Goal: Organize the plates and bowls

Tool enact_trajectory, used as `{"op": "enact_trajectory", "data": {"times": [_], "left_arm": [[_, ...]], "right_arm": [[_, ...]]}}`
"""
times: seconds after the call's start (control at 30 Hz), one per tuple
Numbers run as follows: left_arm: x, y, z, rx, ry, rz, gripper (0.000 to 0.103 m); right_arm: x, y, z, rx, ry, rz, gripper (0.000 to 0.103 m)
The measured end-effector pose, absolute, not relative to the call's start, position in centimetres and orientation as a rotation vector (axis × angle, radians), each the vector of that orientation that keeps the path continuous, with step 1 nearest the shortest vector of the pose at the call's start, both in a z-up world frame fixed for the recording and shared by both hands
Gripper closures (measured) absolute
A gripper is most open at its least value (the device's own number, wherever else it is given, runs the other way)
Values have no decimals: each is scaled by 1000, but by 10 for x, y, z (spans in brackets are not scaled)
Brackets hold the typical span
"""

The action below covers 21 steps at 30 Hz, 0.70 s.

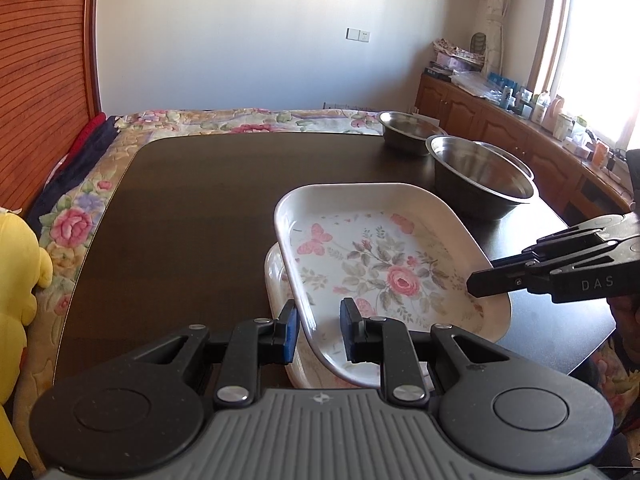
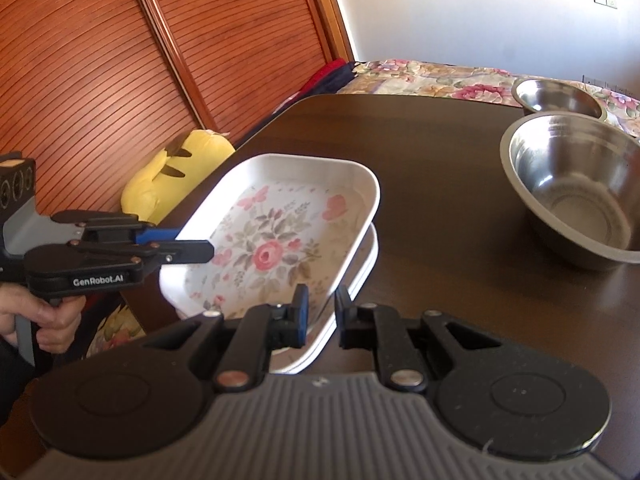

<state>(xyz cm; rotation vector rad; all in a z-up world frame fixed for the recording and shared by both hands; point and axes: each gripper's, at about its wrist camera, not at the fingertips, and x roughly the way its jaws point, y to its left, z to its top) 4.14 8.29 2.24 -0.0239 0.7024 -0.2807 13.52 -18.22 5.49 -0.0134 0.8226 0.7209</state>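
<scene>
A white rectangular plate with a pink flower print (image 1: 384, 272) (image 2: 272, 240) is held over a second plain white plate (image 1: 275, 280) (image 2: 367, 264), slightly offset from it. I cannot tell whether the two touch. My left gripper (image 1: 320, 332) (image 2: 196, 242) is shut on the flowered plate's near rim. My right gripper (image 2: 322, 316) (image 1: 474, 286) is shut on the opposite rim. A large steel bowl (image 1: 480, 176) (image 2: 576, 188) and a smaller steel bowl (image 1: 408, 128) (image 2: 556, 96) stand upright behind the plates on the dark table (image 1: 180, 220) (image 2: 440, 160).
A yellow plush toy (image 1: 16, 272) (image 2: 172, 184) lies beside the table on a bed with a flowered cover (image 1: 224, 120). A slatted wooden wardrobe (image 2: 120, 60) stands on the left. A cluttered wooden cabinet (image 1: 500, 116) runs under the window on the right.
</scene>
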Motion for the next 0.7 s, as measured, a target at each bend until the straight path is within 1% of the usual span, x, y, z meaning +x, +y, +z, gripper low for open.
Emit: {"op": "enact_trajectory", "data": {"times": [0.7], "left_arm": [[42, 80, 14, -16, 703, -276, 79]], "right_arm": [[129, -177, 52, -33, 816, 707, 87]]}}
